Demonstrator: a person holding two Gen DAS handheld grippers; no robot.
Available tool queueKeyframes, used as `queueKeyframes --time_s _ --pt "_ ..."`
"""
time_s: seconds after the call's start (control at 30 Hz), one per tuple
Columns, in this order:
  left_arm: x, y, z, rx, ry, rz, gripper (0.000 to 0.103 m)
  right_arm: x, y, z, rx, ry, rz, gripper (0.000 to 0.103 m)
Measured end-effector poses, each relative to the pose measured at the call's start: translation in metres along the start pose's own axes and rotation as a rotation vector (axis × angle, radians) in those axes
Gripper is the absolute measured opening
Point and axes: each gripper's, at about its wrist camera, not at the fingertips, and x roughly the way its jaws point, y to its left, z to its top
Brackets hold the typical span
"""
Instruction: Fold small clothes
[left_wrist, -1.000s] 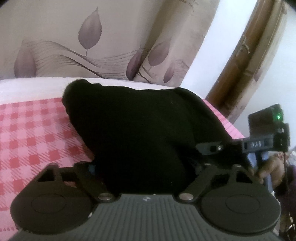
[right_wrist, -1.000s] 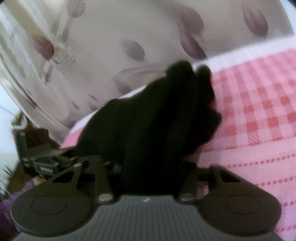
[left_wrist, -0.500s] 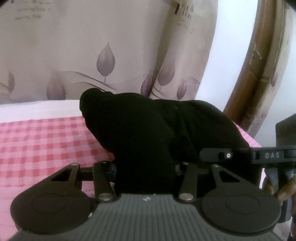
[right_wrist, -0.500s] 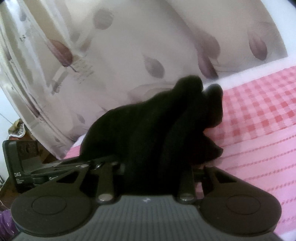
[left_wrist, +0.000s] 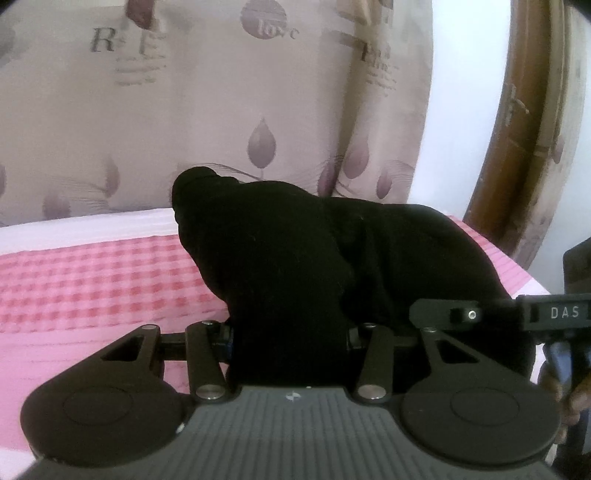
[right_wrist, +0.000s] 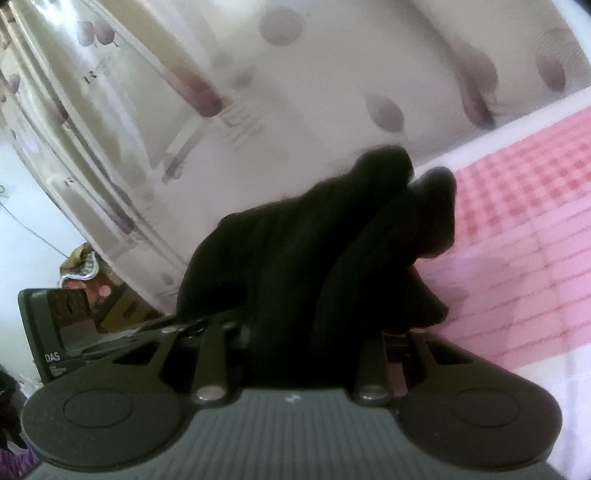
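Above the bed: the black garment (left_wrist: 332, 266) hung bunched between the two claws, lifted off the pink checked bedspread (left_wrist: 92, 273).
Left claw (left_wrist: 291, 332): closed on one edge of the cloth, which hid its fingertips.
Right claw (right_wrist: 306, 332): likewise clamped on black fabric; in the left view it showed at the right (left_wrist: 480, 317), level with the other.
Why held so: probably to let the cloth hang free and shake flat before laying it down.
Long axis: seemingly side to side, claw to claw.
Pointing: a rounded end (left_wrist: 192, 184) rose away toward the leaf-print curtain (left_wrist: 147, 129).
Blur: the right view was smeared.
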Motion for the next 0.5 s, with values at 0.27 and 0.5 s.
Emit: queueKeyframes --time_s 0.27,0.5 --pt "-0.041 0.008 -0.019 -0.004 -0.004 0.056 0.047 0.004 0.025 -0.027 0.031 0.016 0.039 0.032" --pt "-0.066 0.014 -0.034 -0.021 -0.006 0.077 0.047 0.005 0.045 -0.042 0.018 0.036 0.044 0.032"
